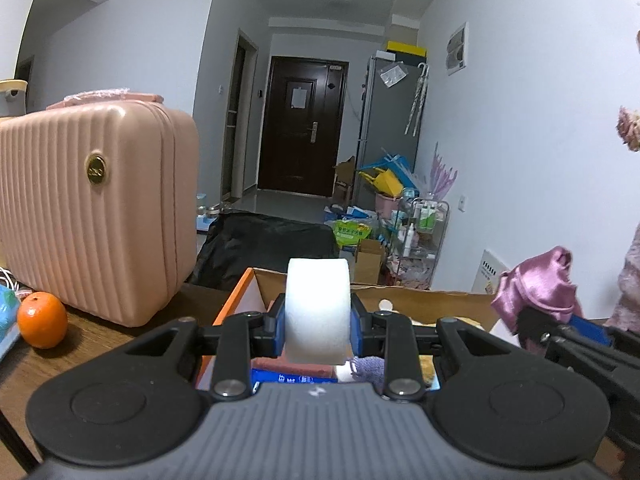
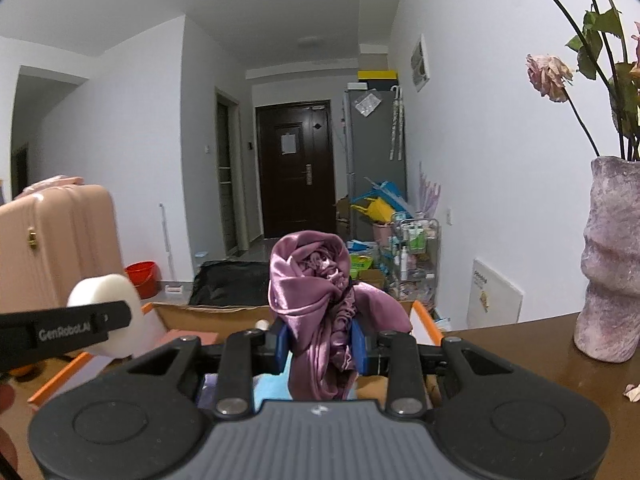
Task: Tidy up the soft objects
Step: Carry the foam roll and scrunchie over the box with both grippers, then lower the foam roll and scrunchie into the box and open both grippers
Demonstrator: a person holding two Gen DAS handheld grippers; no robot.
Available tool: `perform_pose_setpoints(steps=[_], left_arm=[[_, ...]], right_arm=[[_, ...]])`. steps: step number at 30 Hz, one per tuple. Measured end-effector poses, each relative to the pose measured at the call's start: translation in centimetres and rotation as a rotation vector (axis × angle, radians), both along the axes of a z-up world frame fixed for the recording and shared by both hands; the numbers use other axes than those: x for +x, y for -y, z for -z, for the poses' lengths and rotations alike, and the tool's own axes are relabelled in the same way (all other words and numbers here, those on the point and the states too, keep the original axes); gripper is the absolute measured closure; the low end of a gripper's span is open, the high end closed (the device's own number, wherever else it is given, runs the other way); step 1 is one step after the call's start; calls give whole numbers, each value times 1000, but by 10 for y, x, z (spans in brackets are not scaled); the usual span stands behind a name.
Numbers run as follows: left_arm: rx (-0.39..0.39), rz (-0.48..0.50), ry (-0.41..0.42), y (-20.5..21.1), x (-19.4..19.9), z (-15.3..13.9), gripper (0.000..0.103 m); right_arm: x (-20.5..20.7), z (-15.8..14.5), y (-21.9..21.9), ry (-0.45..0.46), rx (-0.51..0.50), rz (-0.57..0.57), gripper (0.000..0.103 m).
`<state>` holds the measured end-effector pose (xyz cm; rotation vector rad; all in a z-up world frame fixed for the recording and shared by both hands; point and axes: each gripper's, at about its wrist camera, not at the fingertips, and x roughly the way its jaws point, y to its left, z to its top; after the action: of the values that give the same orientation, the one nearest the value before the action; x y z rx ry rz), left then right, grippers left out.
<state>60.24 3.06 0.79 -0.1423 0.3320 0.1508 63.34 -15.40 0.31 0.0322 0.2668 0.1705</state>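
My left gripper (image 1: 317, 326) is shut on a white sponge (image 1: 318, 304) and holds it above an open cardboard box (image 1: 420, 300) with orange flaps. My right gripper (image 2: 320, 344) is shut on a bunched purple satin cloth (image 2: 316, 280), also over the box (image 2: 208, 314). The cloth and right gripper show at the right of the left wrist view (image 1: 536, 288). The sponge and left gripper show at the left of the right wrist view (image 2: 108, 304). Several soft items lie in the box, mostly hidden by the grippers.
A pink ribbed case (image 1: 92, 208) stands on the brown table (image 1: 96, 344) at left, with an orange (image 1: 42, 314) in front. A purple vase (image 2: 612, 256) with dried roses stands at right. A black bag (image 1: 264, 244) and clutter lie on the floor beyond.
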Motion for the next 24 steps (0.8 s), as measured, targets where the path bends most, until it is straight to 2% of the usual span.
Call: perform_pose_setpoints(steps=[8, 13, 16, 17, 18, 22, 23, 24], left_arm=[[-15, -25, -50, -9, 36, 13, 73], [-20, -26, -67, -17, 39, 20, 73], [-10, -23, -64, -16, 38, 20, 73], [-1, -30, -63, -14, 37, 20, 70], [3, -34, -61, -13, 36, 20, 57], [12, -67, -27, -12, 29, 16, 27], [13, -78, -21, -12, 27, 15, 17], [20, -94, -15, -11, 27, 14, 7]], right_arm=[[22, 6, 4, -5, 18, 26, 73], [32, 9, 6, -20, 2, 33, 72], [33, 13, 6, -47, 9, 18, 67], [34, 14, 5, -53, 2, 16, 61], [33, 16, 4, -55, -6, 20, 53], [30, 18, 4, -48, -12, 36, 47], [29, 18, 4, -47, -8, 36, 38], [28, 18, 5, -46, -4, 38, 24]])
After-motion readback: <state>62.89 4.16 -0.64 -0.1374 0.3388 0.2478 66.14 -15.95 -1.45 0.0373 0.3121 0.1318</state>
